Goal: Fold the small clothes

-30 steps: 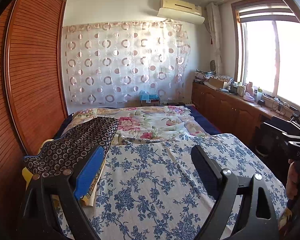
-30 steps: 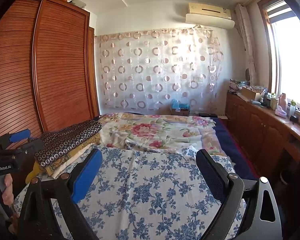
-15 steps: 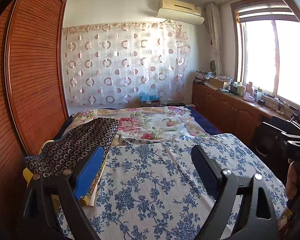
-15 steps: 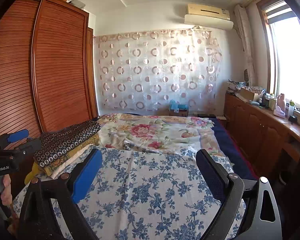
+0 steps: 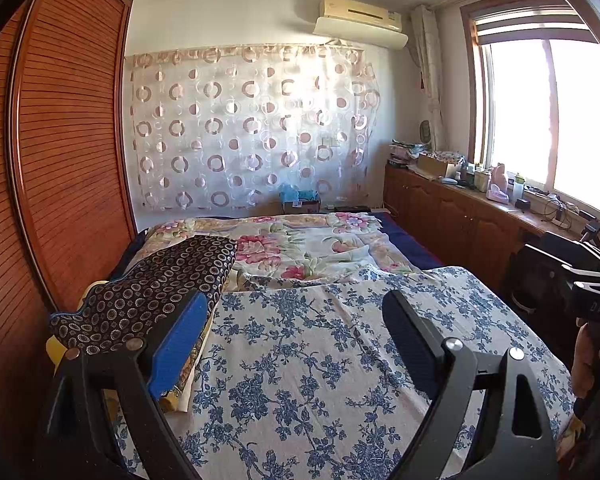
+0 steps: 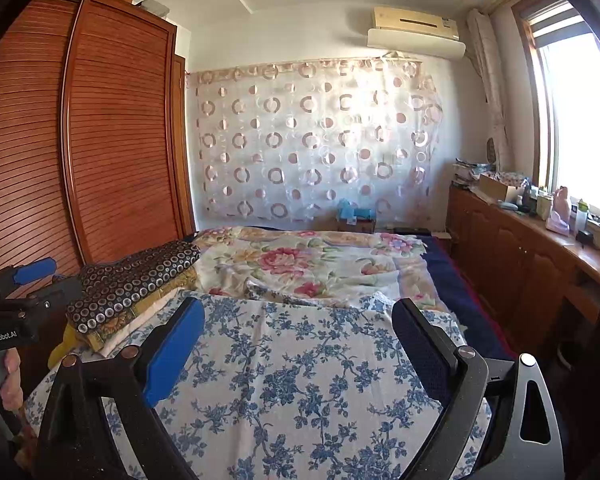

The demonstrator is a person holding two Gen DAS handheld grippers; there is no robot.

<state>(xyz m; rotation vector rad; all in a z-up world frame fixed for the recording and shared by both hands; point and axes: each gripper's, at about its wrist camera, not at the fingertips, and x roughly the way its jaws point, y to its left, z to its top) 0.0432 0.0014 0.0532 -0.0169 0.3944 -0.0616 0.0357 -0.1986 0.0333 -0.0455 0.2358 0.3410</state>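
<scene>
Change since earlier frame: nothing moved; you held both grippers still.
Left gripper [image 5: 290,330]: fingers spread wide, gripping nothing.
Right gripper [image 6: 298,338]: fingers spread, empty.
Blue-flowered cloth [image 5: 320,360]: lay flat on the bed beneath both.
Folded stack [image 5: 156,284]: at cloth's left edge.

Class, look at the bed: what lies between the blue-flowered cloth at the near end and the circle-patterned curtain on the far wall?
A pink floral sheet covers that stretch of bed, clearest in the right wrist view.

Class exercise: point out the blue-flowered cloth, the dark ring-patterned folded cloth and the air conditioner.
blue-flowered cloth [image 5: 320,360], left wrist view, its flat middle.
dark ring-patterned folded cloth [image 5: 160,284], left wrist view, its top face.
air conditioner [image 6: 416,30], right wrist view, its front panel.
</scene>
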